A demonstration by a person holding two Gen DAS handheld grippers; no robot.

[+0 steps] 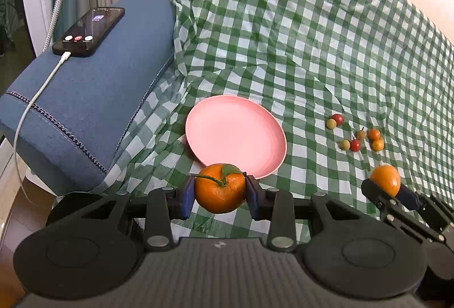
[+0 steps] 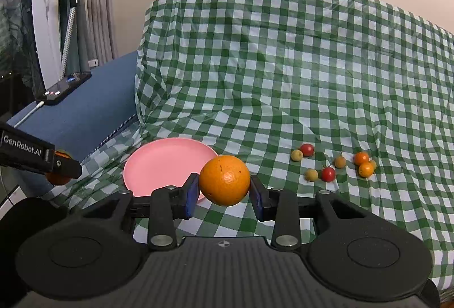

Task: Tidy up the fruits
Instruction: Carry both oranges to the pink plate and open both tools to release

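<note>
- Left wrist view: left gripper (image 1: 220, 191) clamps a leafy orange (image 1: 220, 188) beside the empty plate (image 1: 235, 134).
- Right gripper (image 2: 224, 188) grasps another orange (image 2: 224, 180).
- Small fruits (image 2: 334, 164) lie on the cloth (image 2: 283, 66); nothing is plated yet.

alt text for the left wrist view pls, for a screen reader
The left gripper clamps a leafy orange just short of an empty pink plate on a green checked cloth. At right, the right gripper holds another orange near some small fruits.

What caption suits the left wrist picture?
Left gripper clamps a leafy orange before an empty pink plate on a checked cloth.
</note>
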